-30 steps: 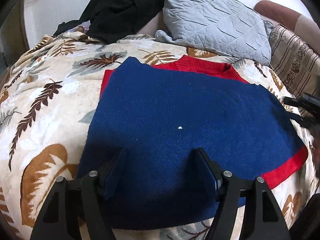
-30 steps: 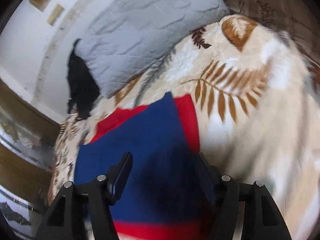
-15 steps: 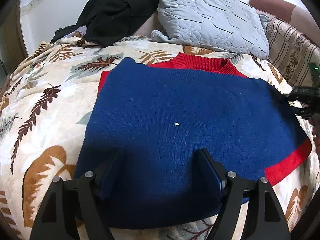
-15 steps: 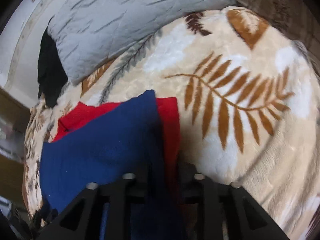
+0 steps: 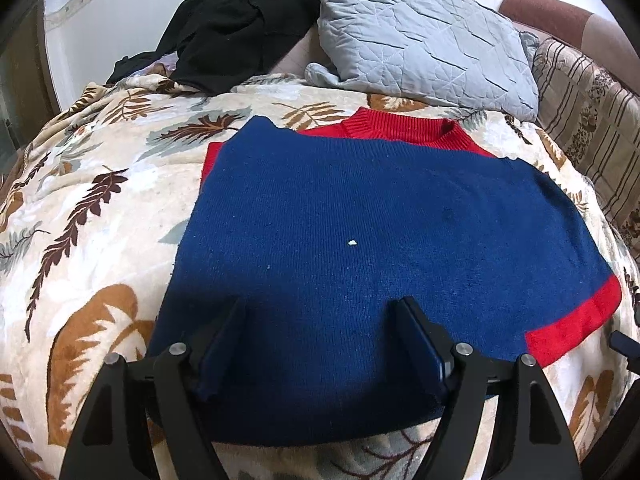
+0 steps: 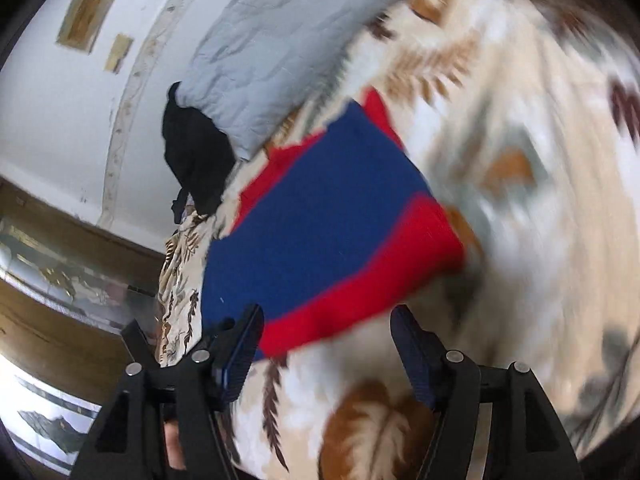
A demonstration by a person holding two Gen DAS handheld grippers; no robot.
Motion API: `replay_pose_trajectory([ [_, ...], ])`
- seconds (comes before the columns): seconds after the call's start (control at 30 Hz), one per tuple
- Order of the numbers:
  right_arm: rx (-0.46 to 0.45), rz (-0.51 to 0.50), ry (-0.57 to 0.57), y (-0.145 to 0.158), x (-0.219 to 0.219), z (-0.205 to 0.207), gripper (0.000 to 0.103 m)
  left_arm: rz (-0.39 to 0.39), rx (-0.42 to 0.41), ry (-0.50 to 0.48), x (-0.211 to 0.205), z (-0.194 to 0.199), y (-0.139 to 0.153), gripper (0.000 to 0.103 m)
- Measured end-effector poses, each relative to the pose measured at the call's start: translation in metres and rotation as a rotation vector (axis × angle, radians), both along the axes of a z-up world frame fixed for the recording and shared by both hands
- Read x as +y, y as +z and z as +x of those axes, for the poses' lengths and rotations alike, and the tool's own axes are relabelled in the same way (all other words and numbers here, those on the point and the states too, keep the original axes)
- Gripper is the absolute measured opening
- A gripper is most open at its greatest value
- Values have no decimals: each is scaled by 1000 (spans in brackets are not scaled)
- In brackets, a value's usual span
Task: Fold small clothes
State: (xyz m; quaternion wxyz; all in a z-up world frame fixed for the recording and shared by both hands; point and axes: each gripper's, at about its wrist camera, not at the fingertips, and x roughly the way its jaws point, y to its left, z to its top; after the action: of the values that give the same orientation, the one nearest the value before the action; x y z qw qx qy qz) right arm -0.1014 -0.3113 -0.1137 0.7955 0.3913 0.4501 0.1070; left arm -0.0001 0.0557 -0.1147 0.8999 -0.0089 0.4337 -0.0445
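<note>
A blue sweater (image 5: 360, 220) with a red collar (image 5: 400, 130) and red hem (image 5: 572, 320) lies flat on the leaf-print blanket (image 5: 92, 208). My left gripper (image 5: 322, 308) hovers open over the sweater's near edge, with blue knit showing between its fingers and nothing pinched. In the blurred right wrist view the sweater (image 6: 320, 216) lies ahead with its red hem (image 6: 360, 292) nearest. My right gripper (image 6: 328, 316) is at that hem corner, its jaws opening. The hem sits just past the fingertips, and the pads do not press on it.
A grey quilted pillow (image 5: 420, 40) and a heap of black clothes (image 5: 232, 28) lie at the head of the bed against the white wall. Striped bedding (image 5: 588, 120) borders the right side. Dark wooden furniture (image 6: 60, 240) stands beyond the blanket's far edge.
Half a second ago the right gripper's fingers were close together on the sweater's right edge. They have since spread apart and pulled back to the hem corner. The left gripper stayed put.
</note>
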Motion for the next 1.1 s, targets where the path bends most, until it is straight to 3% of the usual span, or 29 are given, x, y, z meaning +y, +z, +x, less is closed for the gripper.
replay_pose_trajectory([
  [0.07, -7, 3, 1, 0, -6, 1, 70, -20, -3, 14, 3, -1, 5, 79],
  [0.23, -118, -110, 72, 38, -14, 38, 70, -50, -53, 49, 10, -2, 13, 79],
  [0.4, -59, -239, 164, 30, -7, 119, 70, -38, -43, 41, 13, 1, 7, 79],
  [0.5, 23, -269, 197, 8, -6, 153, 70, -57, -48, 49, 18, 2, 9, 79],
  [0.57, 87, -228, 223, -11, -8, 168, 69, -75, -49, 58, 22, 3, 10, 79],
  [0.67, 82, -230, 287, -14, 3, 169, 55, -102, -53, 77, 28, 5, 13, 79],
  [0.73, 112, -256, 301, -22, 4, 168, 39, -117, -49, 88, 30, 7, 14, 79],
  [0.9, 119, -126, 260, -30, -14, 169, 40, -124, -70, 103, 31, 7, 17, 79],
  [1.07, 117, -164, 295, -27, -11, 168, 38, -127, -87, 77, 20, 13, 25, 79],
  [1.1, 125, -188, 301, -26, -8, 169, 28, -118, -85, 72, 18, 14, 26, 79],
])
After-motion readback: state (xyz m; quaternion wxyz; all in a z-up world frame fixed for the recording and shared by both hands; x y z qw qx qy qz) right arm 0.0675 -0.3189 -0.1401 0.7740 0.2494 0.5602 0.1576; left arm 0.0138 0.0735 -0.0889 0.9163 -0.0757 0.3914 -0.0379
